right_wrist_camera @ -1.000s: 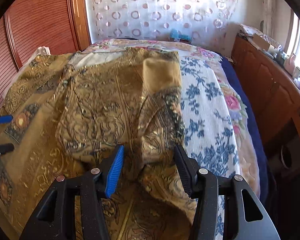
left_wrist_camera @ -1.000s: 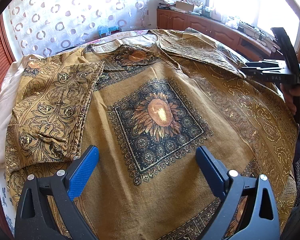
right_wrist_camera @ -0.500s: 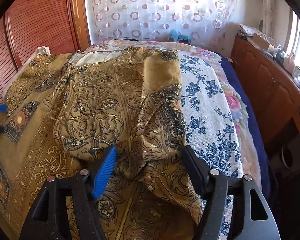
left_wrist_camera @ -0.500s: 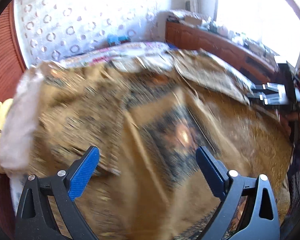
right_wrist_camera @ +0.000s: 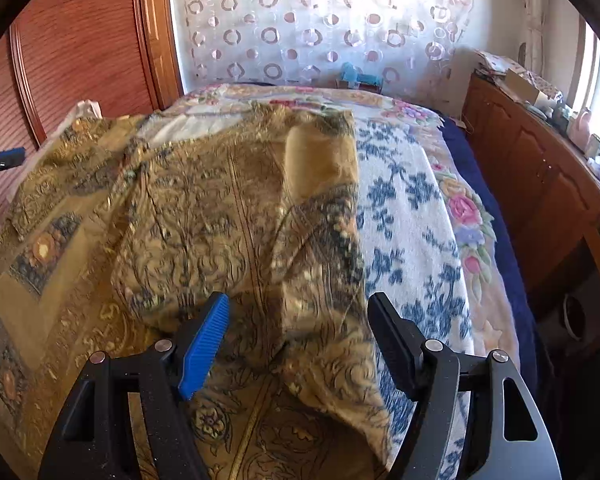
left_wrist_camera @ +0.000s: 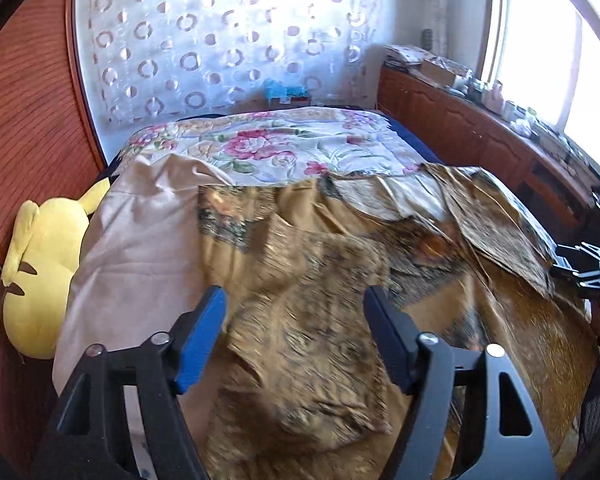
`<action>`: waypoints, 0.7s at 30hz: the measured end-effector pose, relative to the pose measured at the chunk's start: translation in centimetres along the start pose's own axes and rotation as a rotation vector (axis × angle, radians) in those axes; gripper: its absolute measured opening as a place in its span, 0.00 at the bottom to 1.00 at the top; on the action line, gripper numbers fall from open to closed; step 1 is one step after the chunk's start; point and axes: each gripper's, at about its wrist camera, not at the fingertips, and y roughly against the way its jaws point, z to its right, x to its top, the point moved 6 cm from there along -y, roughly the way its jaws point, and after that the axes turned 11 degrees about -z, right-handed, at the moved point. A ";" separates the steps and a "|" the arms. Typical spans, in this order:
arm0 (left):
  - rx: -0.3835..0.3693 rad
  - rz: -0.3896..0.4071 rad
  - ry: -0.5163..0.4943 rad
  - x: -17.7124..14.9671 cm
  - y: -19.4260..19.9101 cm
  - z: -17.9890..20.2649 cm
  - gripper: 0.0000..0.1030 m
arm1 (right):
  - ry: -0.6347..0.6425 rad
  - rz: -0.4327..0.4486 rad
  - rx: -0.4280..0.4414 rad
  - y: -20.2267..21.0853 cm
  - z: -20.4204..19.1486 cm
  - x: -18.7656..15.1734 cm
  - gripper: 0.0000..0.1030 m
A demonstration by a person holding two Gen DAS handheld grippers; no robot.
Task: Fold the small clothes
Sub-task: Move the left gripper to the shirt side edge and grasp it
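The brown patterned garment (left_wrist_camera: pixel 480 312) lies spread on the bed (right_wrist_camera: pixel 412 208), and the step in hand seems to be the folding of its sleeves toward the middle. The left gripper (left_wrist_camera: pixel 294 334) stands over the folded left sleeve (left_wrist_camera: pixel 300 344); its jaws have just been closing, the sleeve cloth lies between them, but the blue pad (left_wrist_camera: pixel 200 340) does not seem to press on it, so I judge it open with nothing held. The right gripper (right_wrist_camera: pixel 298 340) has just been opening; its jaws stand apart over the right sleeve (right_wrist_camera: pixel 316 248), which lies folded onto the garment body, and it grips nothing. The next move probably calls for the left jaws to close on the sleeve edge and to carry it flat over the garment. Beside the garment, toward the wooden wall (left_wrist_camera: pixel 24 128), lies a beige cloth (left_wrist_camera: pixel 140 248) and beyond it a yellow plush toy (left_wrist_camera: pixel 40 264). Beyond the garment the floral bedspread (left_wrist_camera: pixel 284 148) shows, then a white curtain (left_wrist_camera: pixel 220 32). On the garment's other side stands a wooden cabinet (right_wrist_camera: pixel 540 184) under the window.
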 end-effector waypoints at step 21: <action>0.061 -0.101 -0.070 3.1 -6.5 -1.9 0.40 | 0.032 -0.030 0.015 -6.5 1.5 10.6 0.71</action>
